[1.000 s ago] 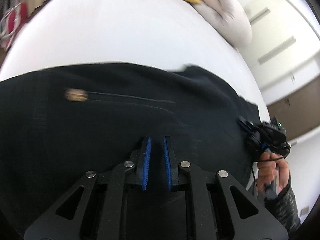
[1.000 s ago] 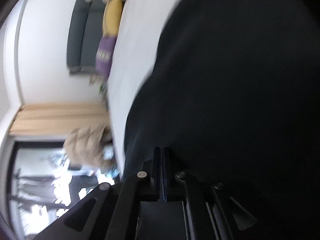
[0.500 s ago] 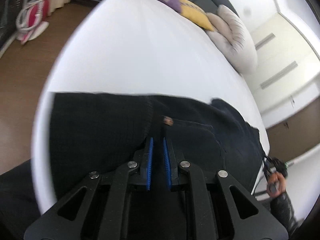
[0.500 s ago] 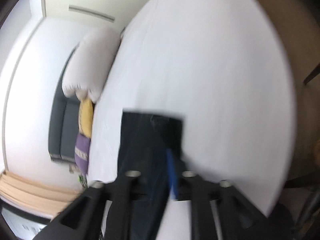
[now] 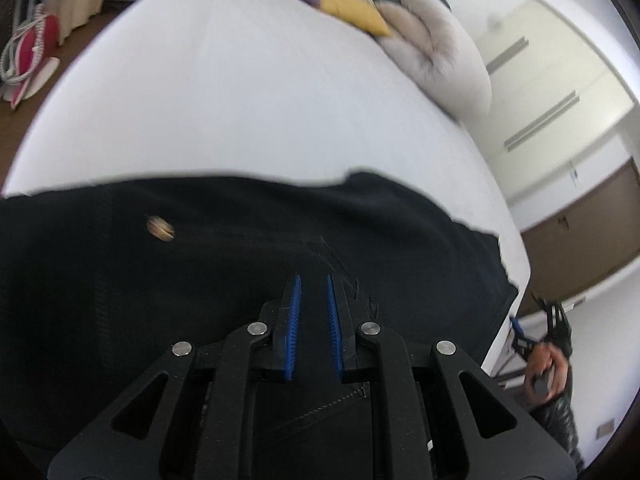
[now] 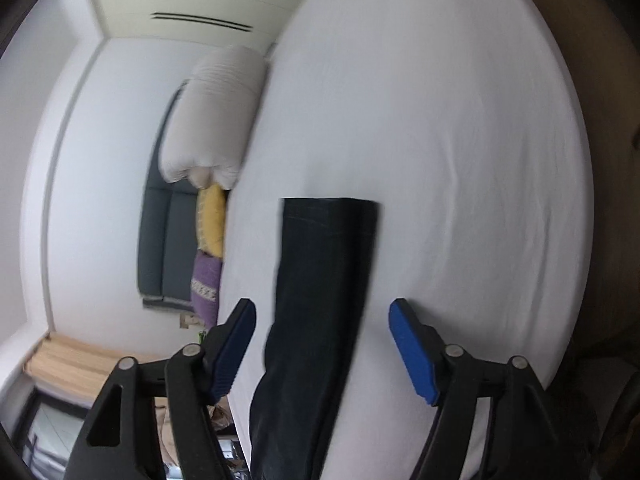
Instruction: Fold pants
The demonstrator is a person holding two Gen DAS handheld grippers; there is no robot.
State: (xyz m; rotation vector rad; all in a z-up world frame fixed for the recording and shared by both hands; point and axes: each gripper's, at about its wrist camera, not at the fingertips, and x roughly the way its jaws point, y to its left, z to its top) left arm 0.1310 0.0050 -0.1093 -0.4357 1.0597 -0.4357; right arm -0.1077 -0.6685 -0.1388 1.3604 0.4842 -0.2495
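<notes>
Black pants (image 5: 248,248) lie on the white bed (image 5: 240,92), waist end with a brass button (image 5: 160,229) under my left gripper (image 5: 312,280). Its blue pads stand a narrow gap apart just above the cloth near the zipper; I cannot tell if cloth is pinched. In the right wrist view the folded legs (image 6: 324,272) stretch away over the bed (image 6: 460,160). My right gripper (image 6: 322,312) is wide open, its fingers on either side of the legs and above them. It also shows in the left wrist view (image 5: 540,340), off the bed's right edge.
Purple, yellow and pale pillows (image 5: 432,40) lie at the bed's far end against a grey headboard (image 6: 160,232). Brown floor and a red-and-white object (image 5: 28,52) are at the left. White closet doors (image 5: 560,60) stand to the right.
My right gripper has let go of the pant legs, opened wide and pulled back. My left gripper stayed nearly closed and shifted right of the button over the waist.
</notes>
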